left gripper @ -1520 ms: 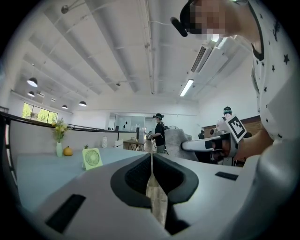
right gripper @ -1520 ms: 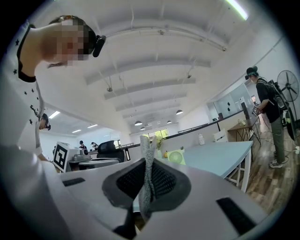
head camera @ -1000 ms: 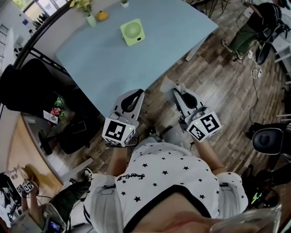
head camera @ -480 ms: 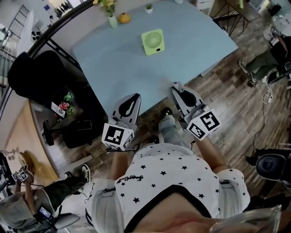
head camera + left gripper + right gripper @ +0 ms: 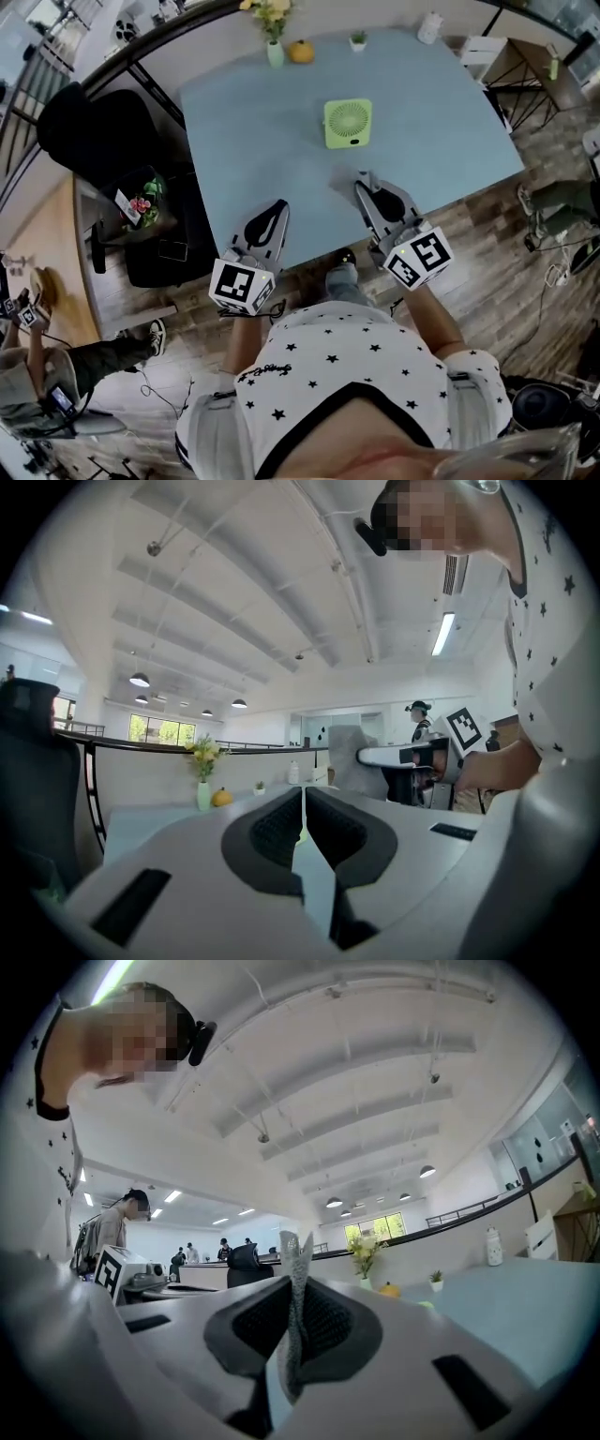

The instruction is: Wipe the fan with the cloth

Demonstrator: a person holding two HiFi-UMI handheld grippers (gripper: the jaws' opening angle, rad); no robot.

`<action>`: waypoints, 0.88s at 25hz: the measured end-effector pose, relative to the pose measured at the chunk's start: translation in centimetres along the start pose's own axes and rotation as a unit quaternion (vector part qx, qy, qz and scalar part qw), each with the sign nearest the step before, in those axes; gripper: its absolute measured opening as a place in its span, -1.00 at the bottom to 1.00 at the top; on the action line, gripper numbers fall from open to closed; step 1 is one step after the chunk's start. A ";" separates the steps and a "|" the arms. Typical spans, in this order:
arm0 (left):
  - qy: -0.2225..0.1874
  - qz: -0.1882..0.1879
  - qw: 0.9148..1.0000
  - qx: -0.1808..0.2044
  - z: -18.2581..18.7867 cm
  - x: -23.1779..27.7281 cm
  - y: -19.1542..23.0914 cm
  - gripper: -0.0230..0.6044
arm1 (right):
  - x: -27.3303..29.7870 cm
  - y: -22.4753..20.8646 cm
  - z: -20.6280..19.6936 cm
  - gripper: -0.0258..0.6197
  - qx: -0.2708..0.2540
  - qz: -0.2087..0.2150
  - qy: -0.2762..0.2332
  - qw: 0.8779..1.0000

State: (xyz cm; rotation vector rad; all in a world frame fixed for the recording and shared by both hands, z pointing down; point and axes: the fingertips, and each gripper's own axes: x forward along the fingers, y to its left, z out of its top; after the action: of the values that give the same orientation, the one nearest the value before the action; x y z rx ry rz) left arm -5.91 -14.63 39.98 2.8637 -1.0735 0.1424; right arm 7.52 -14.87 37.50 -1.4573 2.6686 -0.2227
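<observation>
Far edge of pale-blue tabletop [image 5: 422,159]: vase [image 5: 274,52] w/ yellow flowers, round orange fruit [image 5: 301,52], tiny potted plant [image 5: 358,40], white bottle [image 5: 429,26]. Black chair [image 5: 103,131] off its left side. Fan [image 5: 348,123]: square, lime-green, round grille, sits mid-tabletop in plain view, well apart from both claws at the near edge. Right claw [image 5: 291,1316] pinches a thin, knobbly grey-white cloth [image 5: 296,1269], strip poking up past the pads. Left claw [image 5: 302,817]: jaws together, nothing held.

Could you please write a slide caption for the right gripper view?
Right claw shut on a thin grey cloth, with the pale blue table beyond.
</observation>
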 end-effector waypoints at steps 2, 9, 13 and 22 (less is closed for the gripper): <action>0.001 0.016 1.000 0.007 0.4 1.3 0.3 -0.81 | 1.1 -1.9 0.1 -0.86 -0.001 0.010 0.005 1.000; 0.004 0.073 0.997 0.002 1.4 5.4 1.6 -0.81 | 4.2 -7.6 0.2 -0.86 -0.006 0.031 0.013 0.999; 0.007 0.103 0.995 0.003 1.5 7.0 2.0 -0.81 | 5.7 -10.7 -0.8 -0.86 0.003 0.031 0.028 0.999; 0.020 0.132 0.991 -0.002 0.7 8.6 2.8 -0.81 | 9.6 -13.6 -4.0 -0.86 0.008 0.030 0.057 0.998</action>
State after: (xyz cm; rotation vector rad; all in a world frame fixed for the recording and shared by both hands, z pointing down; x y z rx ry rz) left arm -1.28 -22.40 40.35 2.6892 -1.4367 0.2114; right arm 13.01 -29.84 43.68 -1.3968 2.7886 -0.3303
